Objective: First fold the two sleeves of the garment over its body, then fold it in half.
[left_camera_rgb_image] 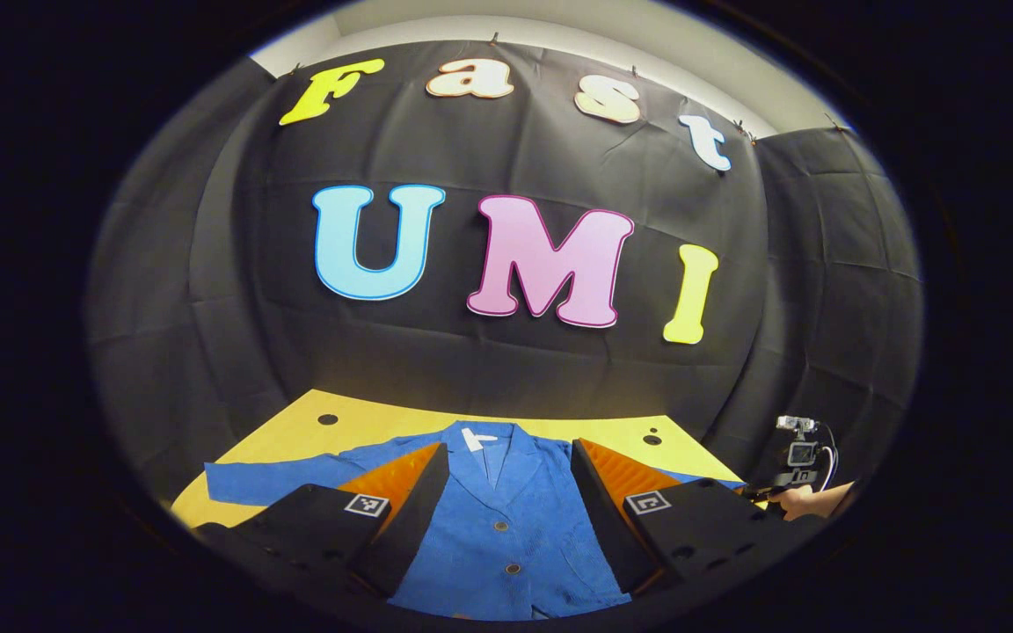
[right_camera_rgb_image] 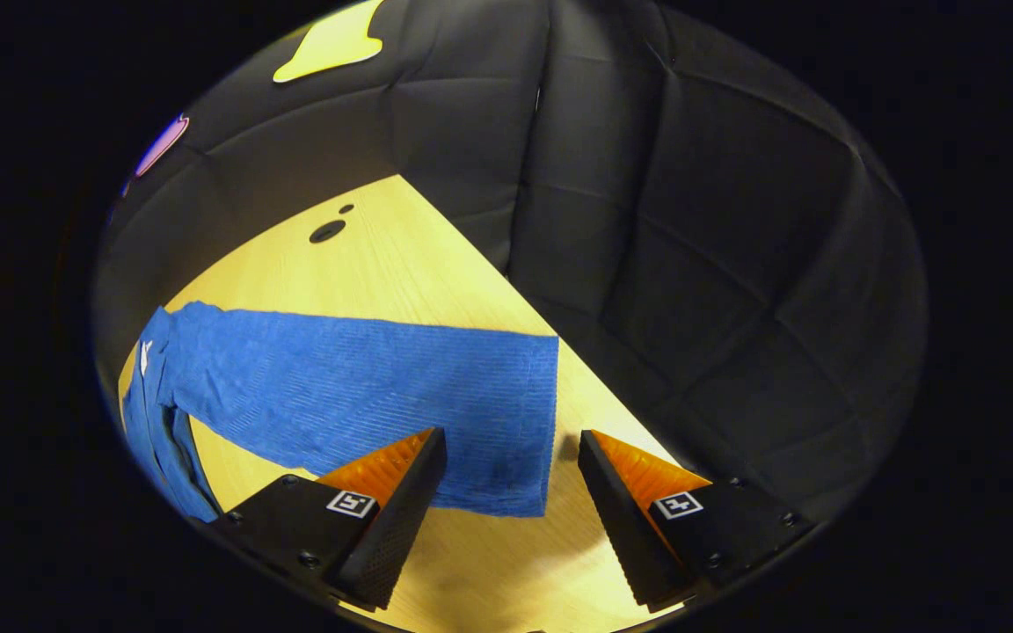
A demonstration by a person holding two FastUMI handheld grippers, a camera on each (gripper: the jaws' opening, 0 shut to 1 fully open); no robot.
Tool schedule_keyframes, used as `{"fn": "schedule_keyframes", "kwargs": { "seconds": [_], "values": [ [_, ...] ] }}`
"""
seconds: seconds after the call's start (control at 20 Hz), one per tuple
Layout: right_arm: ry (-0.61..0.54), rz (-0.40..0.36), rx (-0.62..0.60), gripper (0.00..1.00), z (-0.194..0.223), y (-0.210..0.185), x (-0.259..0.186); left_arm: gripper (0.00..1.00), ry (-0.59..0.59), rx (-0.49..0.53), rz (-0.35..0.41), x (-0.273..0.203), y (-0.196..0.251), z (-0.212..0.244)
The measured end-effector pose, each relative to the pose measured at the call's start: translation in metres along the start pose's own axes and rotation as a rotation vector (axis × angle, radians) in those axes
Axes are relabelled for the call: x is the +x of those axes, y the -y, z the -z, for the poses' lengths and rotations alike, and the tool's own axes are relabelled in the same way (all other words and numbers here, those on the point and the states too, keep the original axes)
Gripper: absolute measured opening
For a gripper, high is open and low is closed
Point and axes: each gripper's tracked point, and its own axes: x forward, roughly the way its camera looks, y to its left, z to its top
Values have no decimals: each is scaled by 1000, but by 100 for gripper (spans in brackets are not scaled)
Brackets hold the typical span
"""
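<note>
Blue jacket (left_camera_rgb_image: 498,527) lying flat and face up on the wooden tabletop (right_camera_rgb_image: 401,255), both sleeves stretched outward — no fold made yet. Right hand-held gripper (right_camera_rgb_image: 511,457) spread, poised over the cuff of the right sleeve (right_camera_rgb_image: 357,387) near the tabletop's edge; left hand-held gripper (left_camera_rgb_image: 506,492) spread above the jacket's front. Black cloth walls enclose the booth.

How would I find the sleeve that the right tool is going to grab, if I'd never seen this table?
Look for the yellow wooden table in front of the black cloth wall. A blue jacket lies flat on it, buttons up. The sleeve is the long blue strip stretching straight out sideways, its cuff end lying between the open fingers of the right tool, near the table's edge.
</note>
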Motion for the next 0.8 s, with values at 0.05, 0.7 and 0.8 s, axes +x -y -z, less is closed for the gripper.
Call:
{"fn": "schedule_keyframes", "kwargs": {
  "seconds": [0.05,0.7,0.8],
  "values": [
    [-4,-4,15,99,-2,-1,1,80,-2,-2,-2,-2,0,1],
    [-80,-190,154,7,5,-30,2,80,-16,-30,-56,-22,-14,12],
    [-70,-192,226,6,1,-27,0,80,-17,-37,-69,-25,-18,11]
  ]
}}
